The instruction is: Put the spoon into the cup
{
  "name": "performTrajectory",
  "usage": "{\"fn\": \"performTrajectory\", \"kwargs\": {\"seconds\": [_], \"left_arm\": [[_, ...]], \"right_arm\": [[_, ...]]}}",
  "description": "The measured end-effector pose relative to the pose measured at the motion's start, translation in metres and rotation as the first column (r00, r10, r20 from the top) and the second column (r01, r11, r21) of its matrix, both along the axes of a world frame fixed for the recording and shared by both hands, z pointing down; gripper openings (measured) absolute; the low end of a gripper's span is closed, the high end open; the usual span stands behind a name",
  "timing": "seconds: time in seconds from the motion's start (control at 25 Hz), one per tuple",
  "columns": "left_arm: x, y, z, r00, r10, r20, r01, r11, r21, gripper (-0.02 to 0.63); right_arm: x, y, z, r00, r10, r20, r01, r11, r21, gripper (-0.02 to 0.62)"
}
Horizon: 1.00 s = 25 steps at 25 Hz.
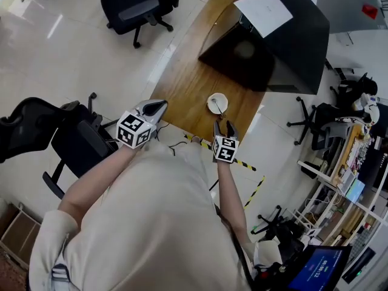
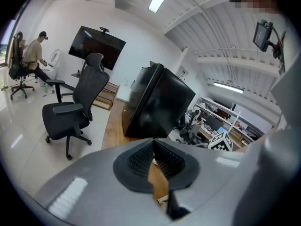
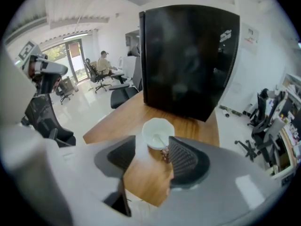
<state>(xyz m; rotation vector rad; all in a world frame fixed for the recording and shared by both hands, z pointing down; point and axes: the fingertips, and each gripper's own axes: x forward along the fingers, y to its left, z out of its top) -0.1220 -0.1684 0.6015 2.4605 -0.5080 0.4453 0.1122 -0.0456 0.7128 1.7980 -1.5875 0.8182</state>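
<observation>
A white cup [image 1: 217,103] stands on the wooden table [image 1: 188,83] near its front edge. The spoon [image 1: 216,106] lies inside it, handle leaning over the near rim. My right gripper [image 1: 224,125] hangs just in front of the cup, open and holding nothing. In the right gripper view the cup [image 3: 157,133] and spoon [image 3: 161,142] show beyond the parted pads of that gripper [image 3: 151,149], the handle end close to the right pad. My left gripper [image 1: 159,107] sits at the table's left edge with its pads [image 2: 141,157] meeting at the tips, holding nothing.
A large black box [image 1: 273,47] with a white sheet [image 1: 264,11] on top fills the back of the table. Office chairs stand at far left [image 1: 136,8] and beside me [image 1: 60,132]. Yellow-black tape [image 1: 248,162] marks the floor. A person [image 2: 33,55] sits far off.
</observation>
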Motion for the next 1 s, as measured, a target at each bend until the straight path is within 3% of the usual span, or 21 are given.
{"fn": "performTrajectory", "kwargs": {"seconds": [0.28, 0.56, 0.64, 0.76, 0.88, 1.0], "left_arm": [[0.002, 0.012, 0.007, 0.995, 0.102, -0.019, -0.102, 0.995, -0.007, 0.0], [0.005, 0.027, -0.003, 0.993, 0.114, -0.02, -0.113, 0.993, 0.03, 0.0], [0.0, 0.029, -0.002, 0.994, 0.111, -0.01, -0.111, 0.993, 0.032, 0.0], [-0.01, 0.034, -0.005, 0.995, 0.098, 0.011, -0.098, 0.994, 0.046, 0.0], [0.002, 0.046, -0.011, 0.997, 0.082, 0.009, -0.082, 0.995, 0.051, 0.0], [0.024, 0.066, -0.02, 0.997, 0.075, -0.003, -0.074, 0.996, 0.048, 0.0]], "right_arm": [[-0.041, 0.001, -0.036, 0.999, 0.024, 0.035, -0.028, 0.993, 0.115, 0.199], [-0.053, 0.014, -0.049, 0.998, 0.0, 0.062, -0.012, 0.982, 0.186, 0.189], [-0.063, 0.008, -0.054, 0.992, -0.04, 0.123, 0.011, 0.973, 0.231, 0.187], [-0.094, 0.002, -0.071, 0.953, -0.148, 0.264, 0.061, 0.948, 0.312, 0.187], [-0.1, 0.013, -0.096, 0.932, -0.221, 0.286, 0.101, 0.919, 0.381, 0.187], [-0.084, 0.034, -0.121, 0.929, -0.23, 0.289, 0.089, 0.899, 0.43, 0.187]]}}
